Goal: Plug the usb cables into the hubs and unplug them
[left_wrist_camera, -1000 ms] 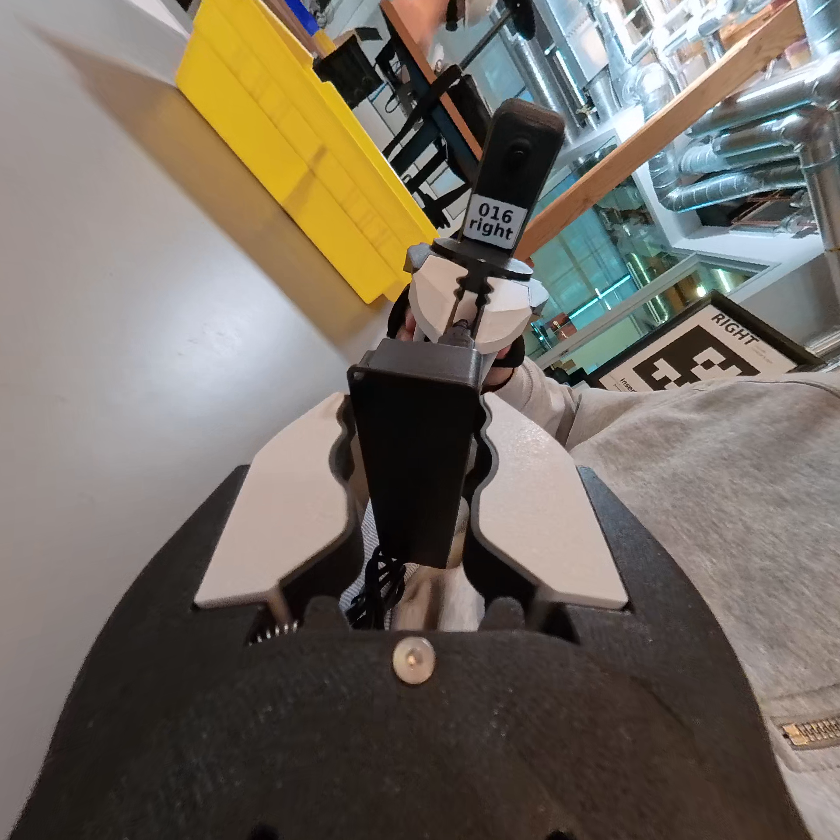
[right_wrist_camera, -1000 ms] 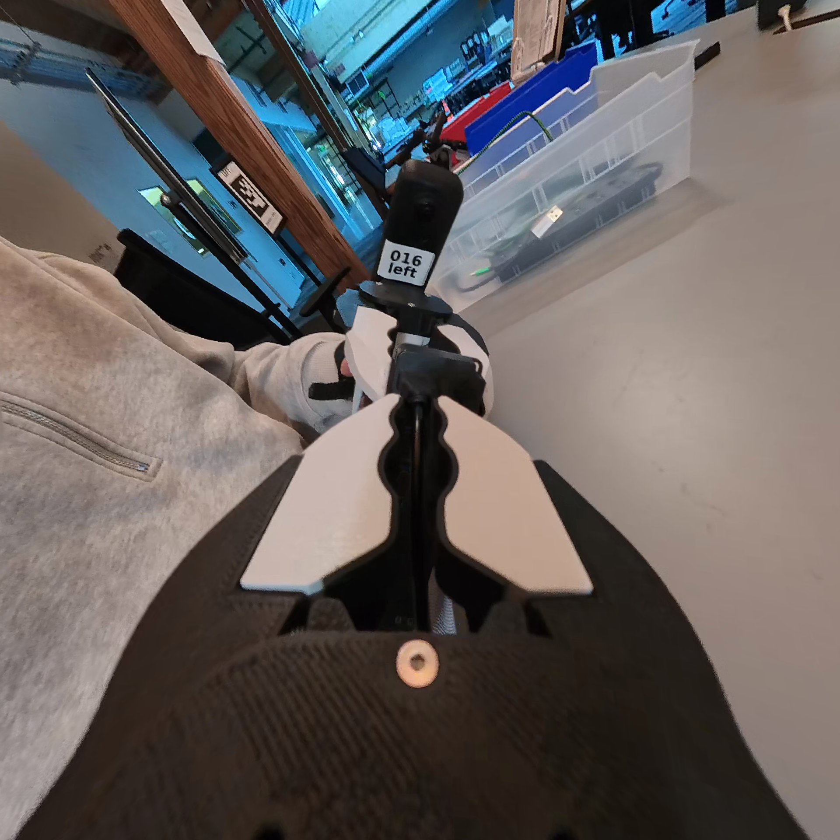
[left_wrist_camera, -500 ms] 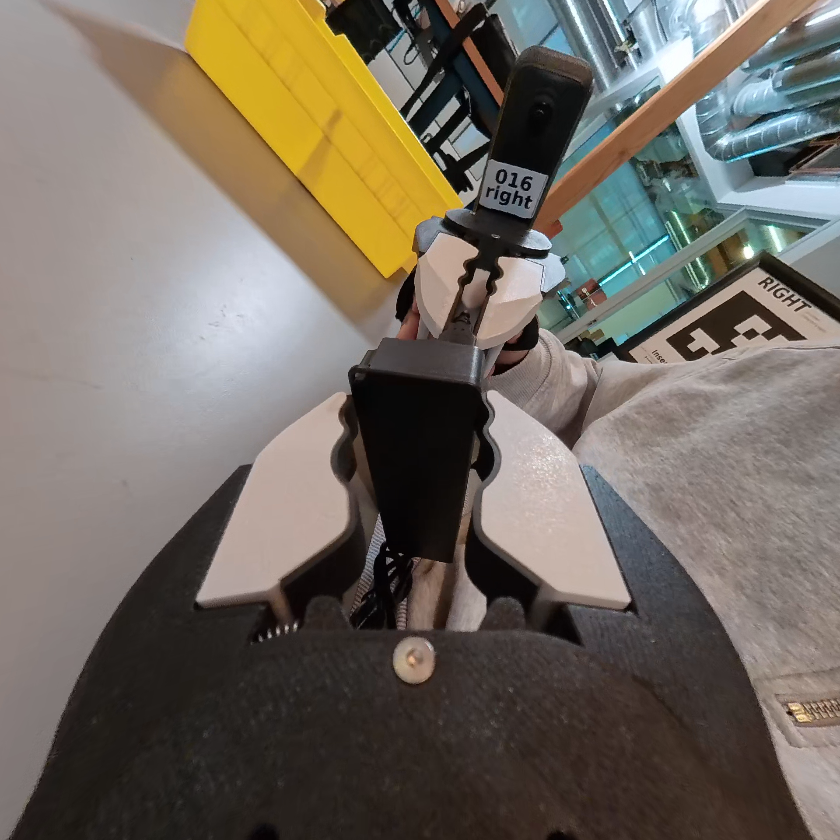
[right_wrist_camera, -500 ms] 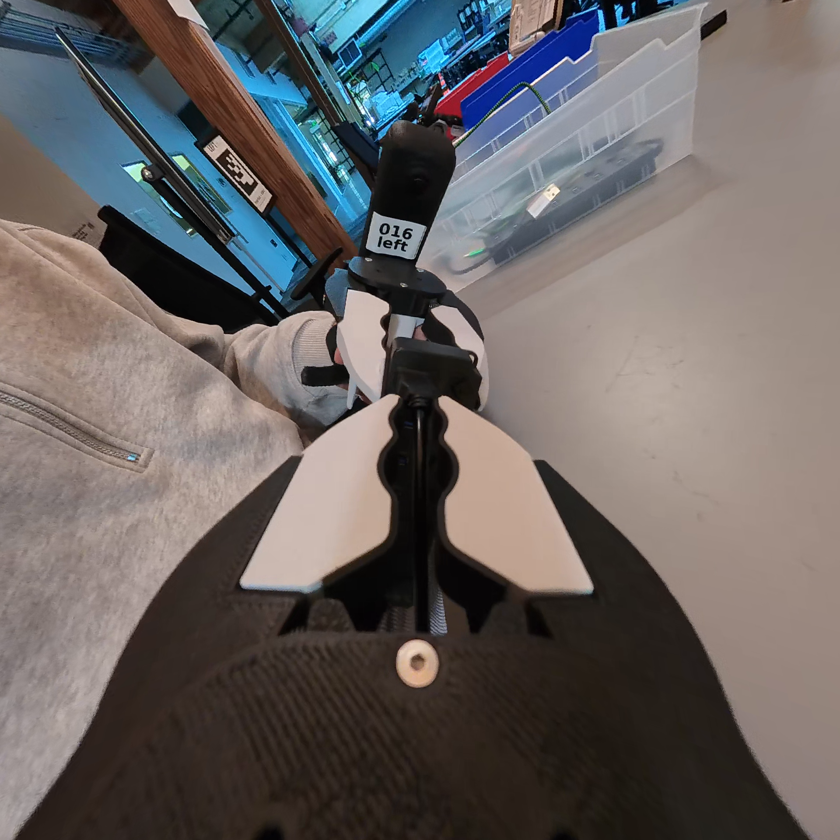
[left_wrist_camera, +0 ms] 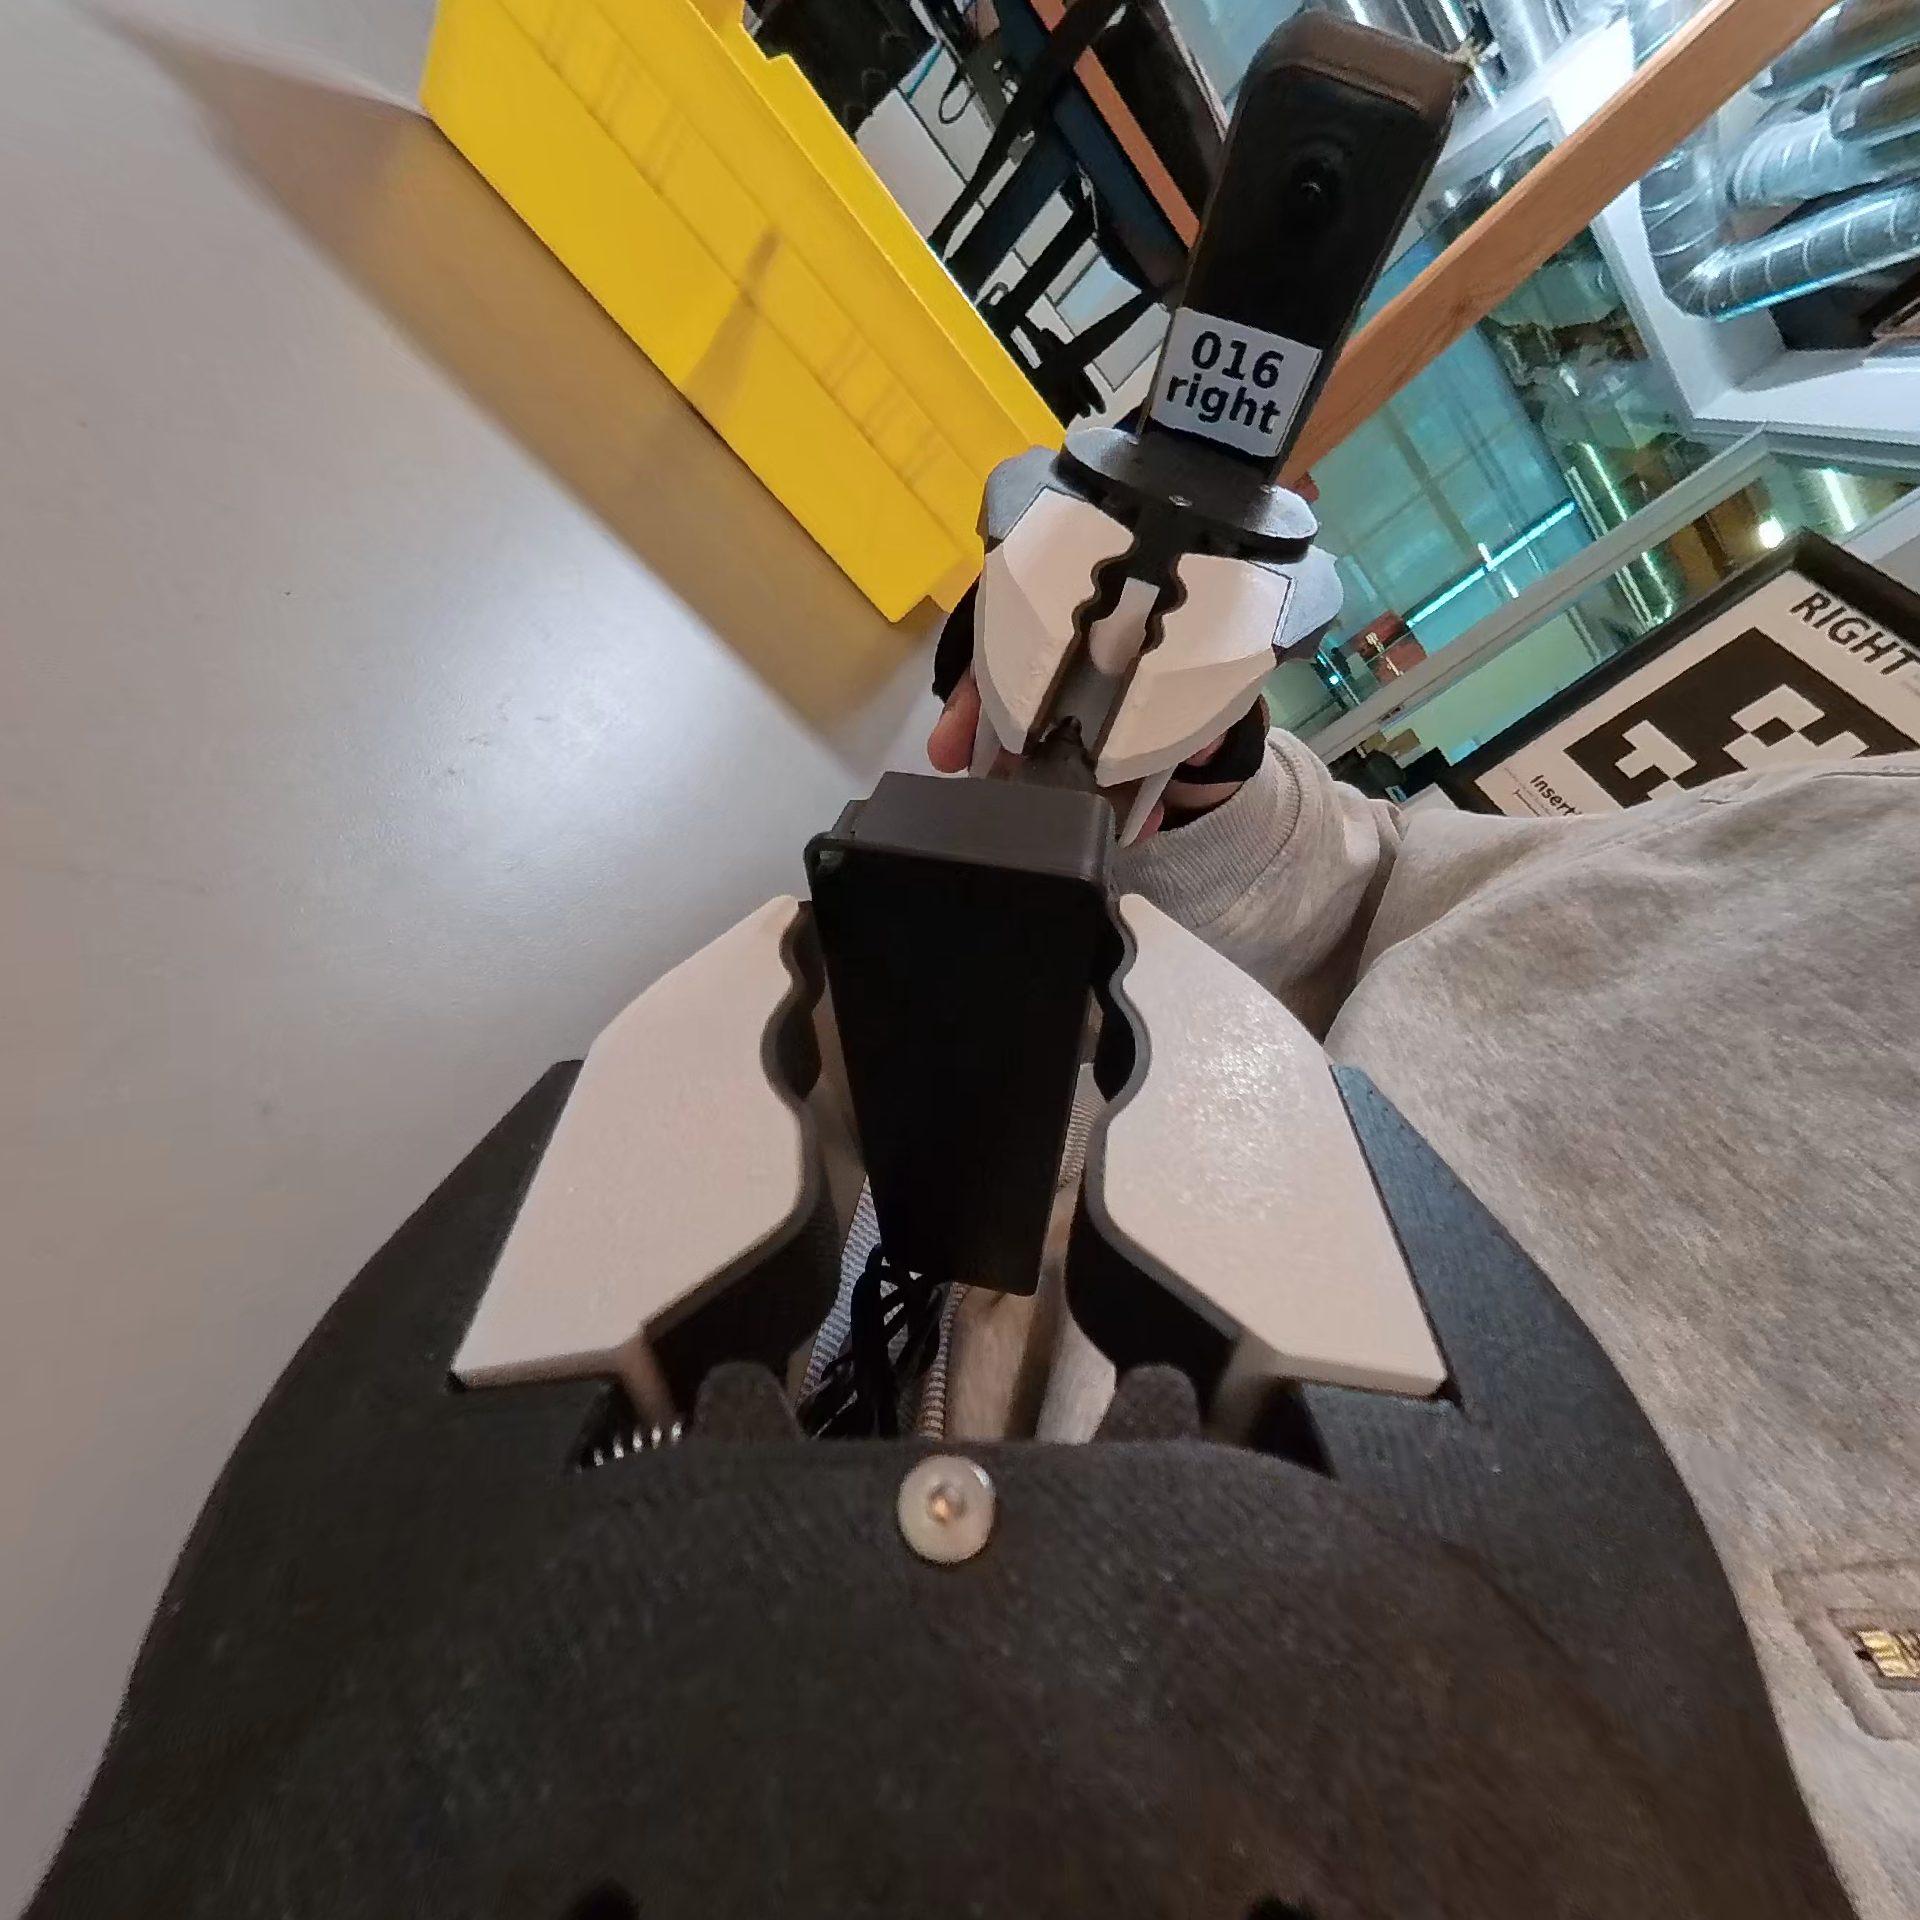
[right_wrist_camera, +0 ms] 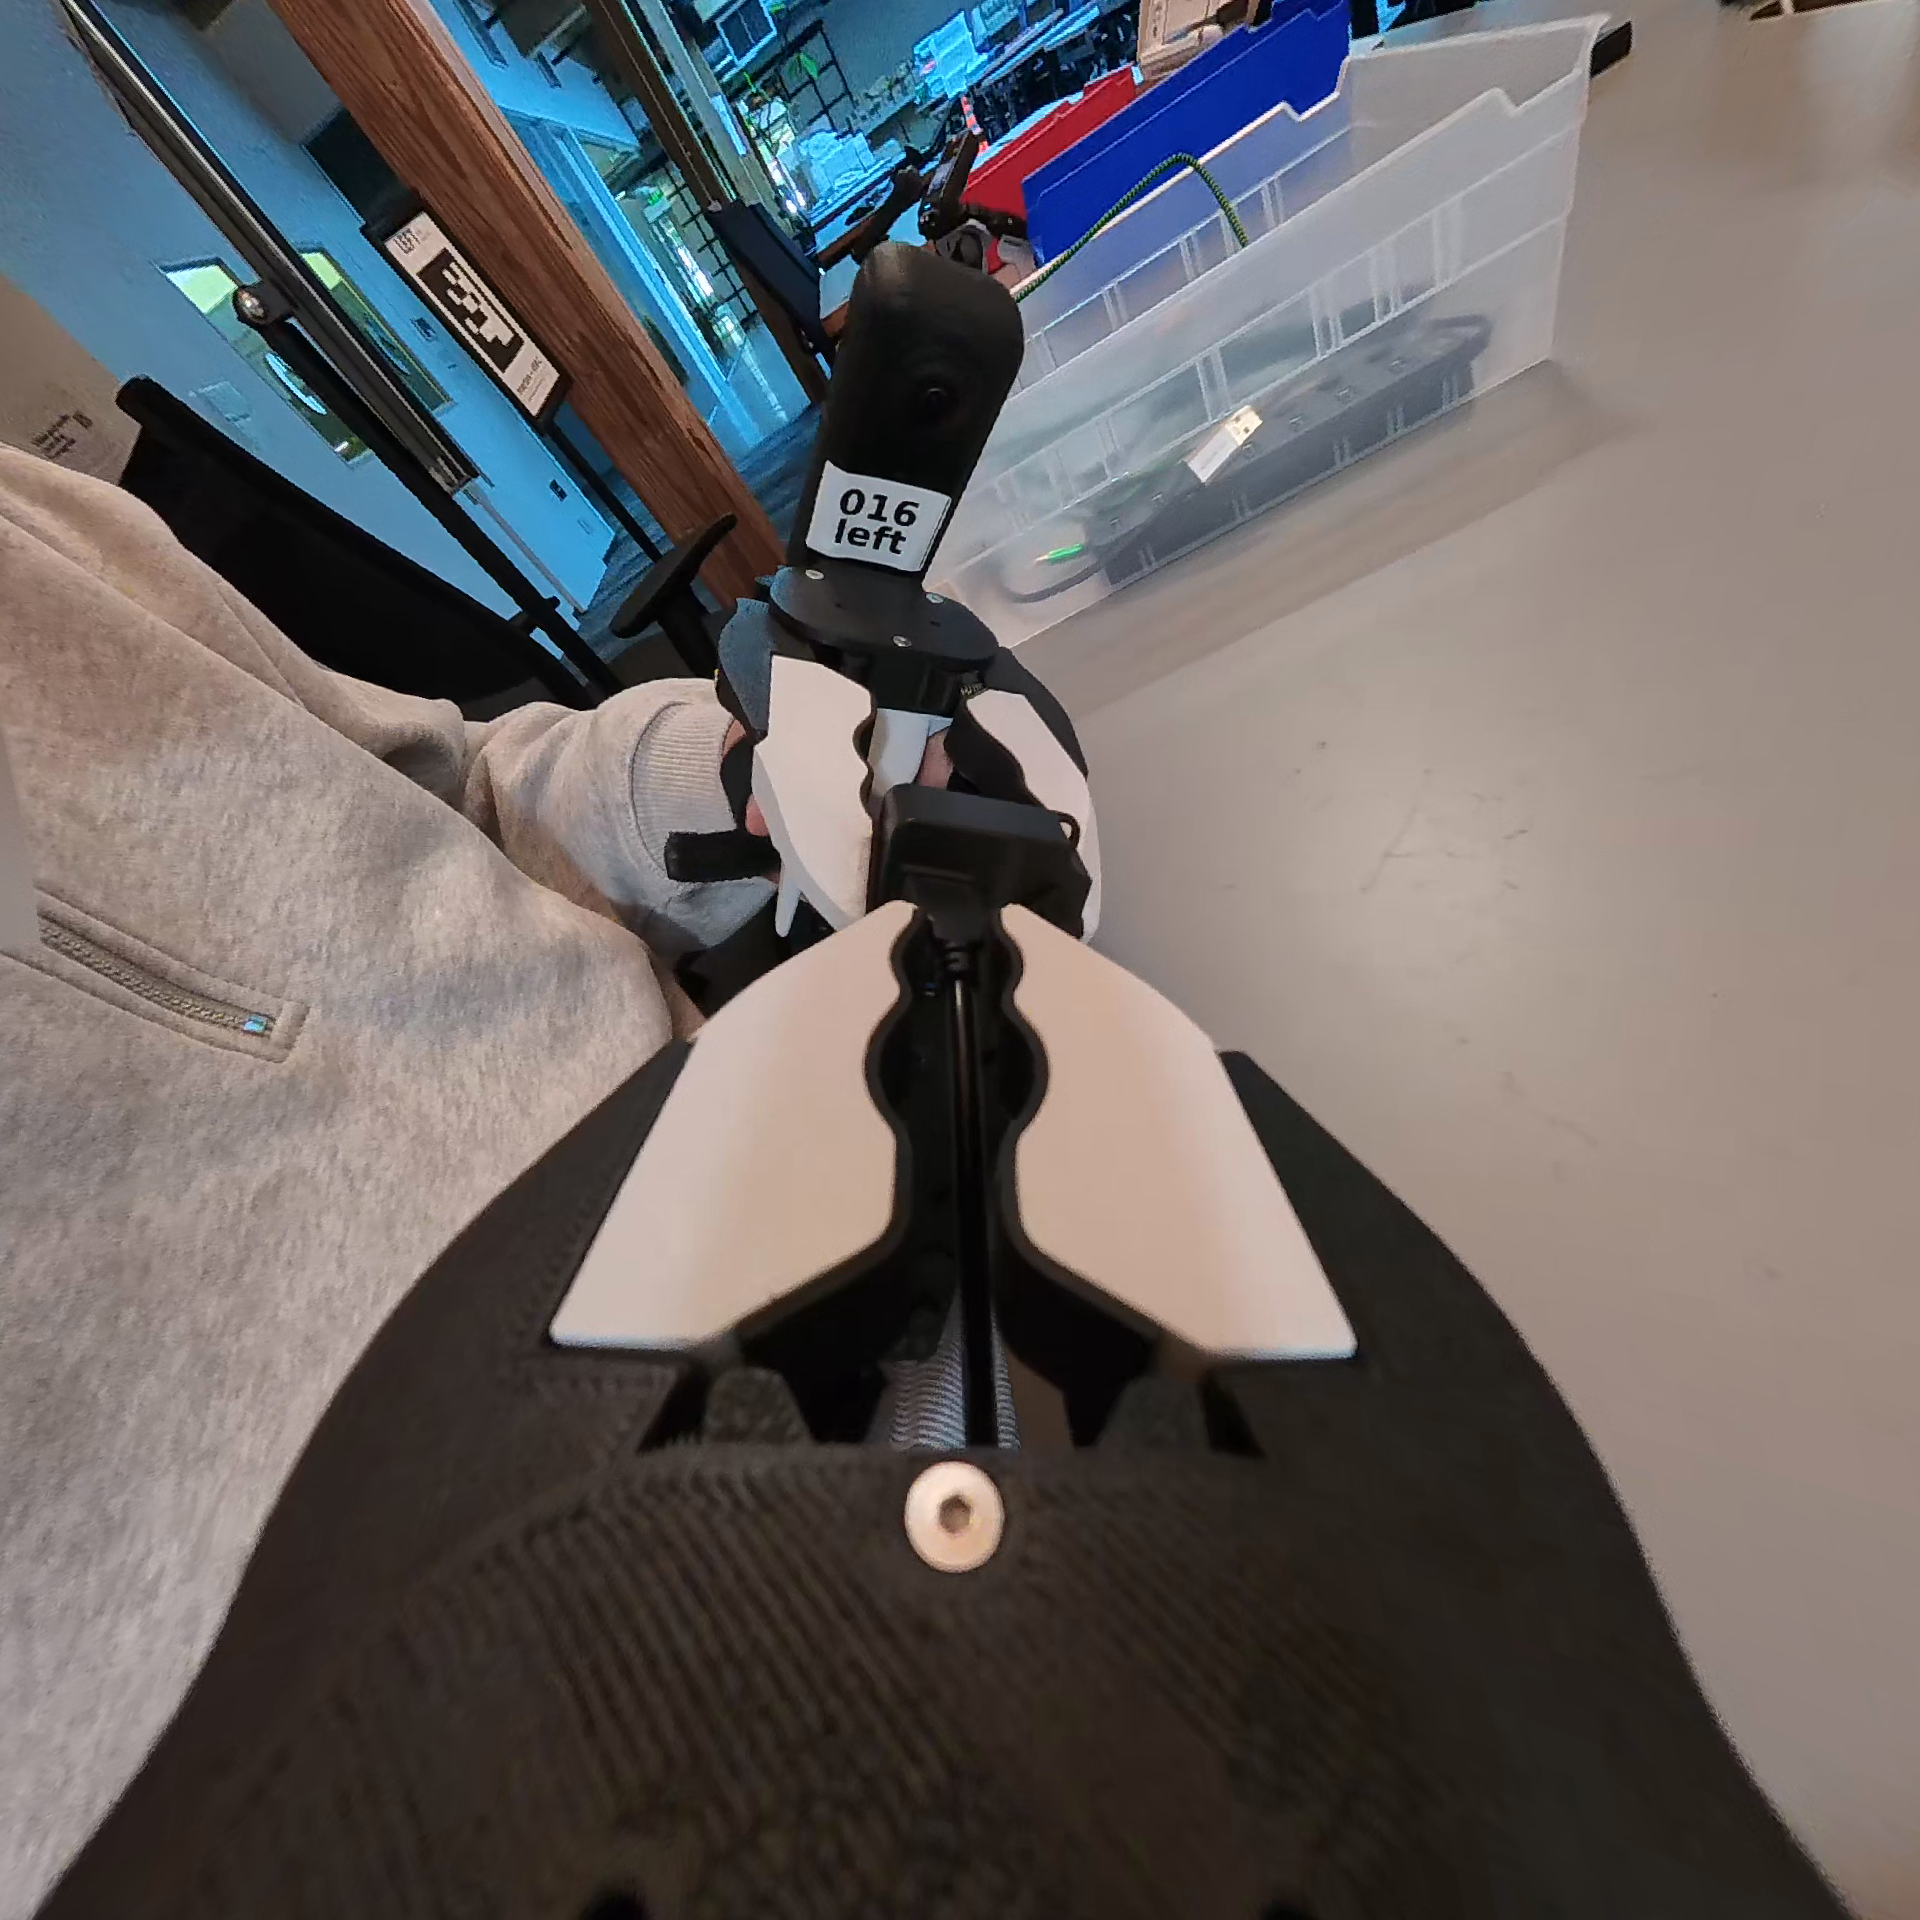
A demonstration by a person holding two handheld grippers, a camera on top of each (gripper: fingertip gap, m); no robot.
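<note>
Left gripper [left_wrist_camera: 956, 925] clamps a black hub [left_wrist_camera: 956, 1029]; facing it, the right gripper [left_wrist_camera: 1081, 748] pinches a plug [left_wrist_camera: 1060, 771] at the hub's end. Yellow bin [left_wrist_camera: 727, 270] behind.

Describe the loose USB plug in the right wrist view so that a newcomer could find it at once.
Start at the clear bin on the grey table, in front of the blue bin. Inside it a black hub lies along the near wall. The USB plug rests on top of that hub: silver and unplugged, the only bright metal among dark parts.

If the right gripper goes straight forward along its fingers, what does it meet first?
Most likely the black hub, directly ahead of the right gripper, which is shut on a USB cable. The left gripper holds that hub.
</note>
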